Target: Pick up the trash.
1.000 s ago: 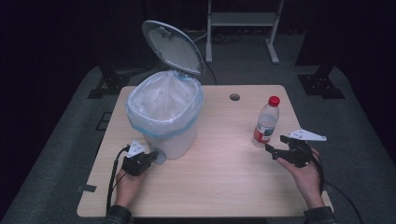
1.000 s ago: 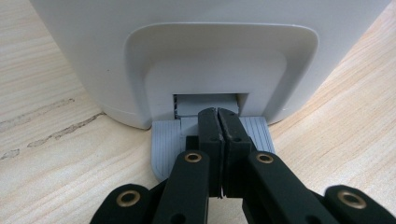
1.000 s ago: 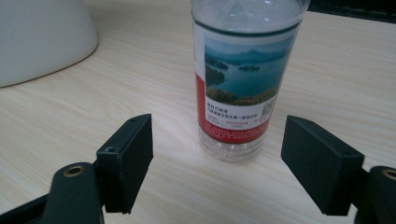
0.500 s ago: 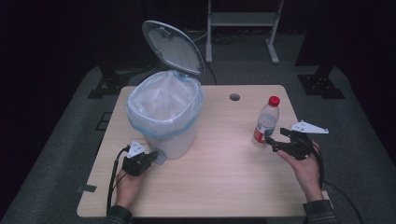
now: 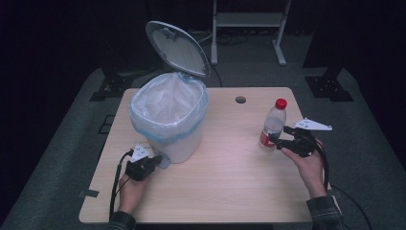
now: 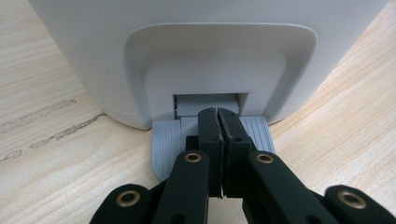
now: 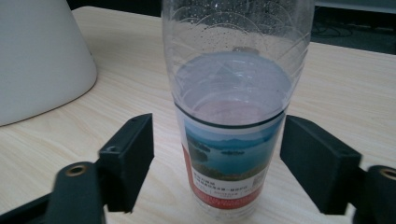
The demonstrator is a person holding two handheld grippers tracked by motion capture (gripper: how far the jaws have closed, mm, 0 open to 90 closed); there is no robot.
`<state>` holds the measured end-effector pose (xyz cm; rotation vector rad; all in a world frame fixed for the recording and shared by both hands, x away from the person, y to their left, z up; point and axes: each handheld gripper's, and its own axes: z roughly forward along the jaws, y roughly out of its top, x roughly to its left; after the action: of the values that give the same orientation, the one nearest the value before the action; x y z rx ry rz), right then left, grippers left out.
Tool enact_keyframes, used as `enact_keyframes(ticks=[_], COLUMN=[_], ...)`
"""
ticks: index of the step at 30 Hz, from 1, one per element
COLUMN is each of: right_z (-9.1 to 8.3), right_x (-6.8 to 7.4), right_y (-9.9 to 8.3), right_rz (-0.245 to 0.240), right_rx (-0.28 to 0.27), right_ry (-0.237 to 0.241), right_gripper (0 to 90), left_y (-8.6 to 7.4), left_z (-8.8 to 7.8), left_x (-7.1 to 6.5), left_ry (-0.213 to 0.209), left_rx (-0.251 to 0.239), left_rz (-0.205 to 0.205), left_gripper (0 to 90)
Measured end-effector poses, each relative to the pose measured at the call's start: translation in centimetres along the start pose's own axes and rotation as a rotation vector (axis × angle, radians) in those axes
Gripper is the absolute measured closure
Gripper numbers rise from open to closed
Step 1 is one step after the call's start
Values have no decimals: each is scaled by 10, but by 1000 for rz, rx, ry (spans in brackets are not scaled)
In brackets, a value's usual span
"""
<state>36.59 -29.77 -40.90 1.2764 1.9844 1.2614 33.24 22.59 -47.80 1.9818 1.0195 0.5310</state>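
The right gripper (image 5: 280,140) is seen right of centre in the high view, its jaws spread wide to either side of the bottle (image 5: 273,125). In the right gripper view one jaw stands at lower left and the other at lower right, with the bottle (image 7: 233,116) upright between them at the centre; a gap is seen on each side, so the jaws are not touching it. The bottle is clear plastic with a red cap, a pictured label with a red band at its foot, and some liquid inside. It stands on the table (image 5: 230,177), toward the right edge, well apart from the bin (image 5: 167,122). The right hand (image 5: 309,165) comes in from the lower right of the high view.

The left gripper (image 5: 154,162) is seen at lower left in the high view, held by the left hand (image 5: 130,191). In the left gripper view its jaws are pressed together at the lower centre of the frame, their tips resting on the grey pedal (image 6: 170,140) at the foot of the bin (image 6: 210,46). Nothing is pinched between them.

The bin is white, lined with a pale bag (image 5: 167,108) folded over its rim, and stands at centre left of the table. Its lid (image 5: 177,48) is raised, tilted back at the upper left. A small round hole (image 5: 240,99) is seen in the tabletop near the far edge.
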Motion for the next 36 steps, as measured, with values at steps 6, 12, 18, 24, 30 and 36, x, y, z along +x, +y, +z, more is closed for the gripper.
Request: enact_keyframes(ticks=[6,12,18,24,30,36], right_z=[8,11,18,27,34,35], right_x=[-3,-7,-9,-9,-9,-8], right_y=[2,7,10,11,12,12], right_rz=[-2,7,3,-5,-5,-10], right_rx=[9,0,0,13,22,22], right_ry=[-5,-7,1,5,4,3], right_gripper=[255,252,244,242,244,255], left_y=[0,0,0,0,0,0], left_z=[0,0,0,0,0,0], left_x=[-1,-2,-2,-2,-3,-3], left_ry=[4,9,12,14,14,15], left_rx=[0,-3,-3,-3,-4,-4], left_rz=[5,7,9,11,16,14], left_gripper=[889,889,889,889,889,887])
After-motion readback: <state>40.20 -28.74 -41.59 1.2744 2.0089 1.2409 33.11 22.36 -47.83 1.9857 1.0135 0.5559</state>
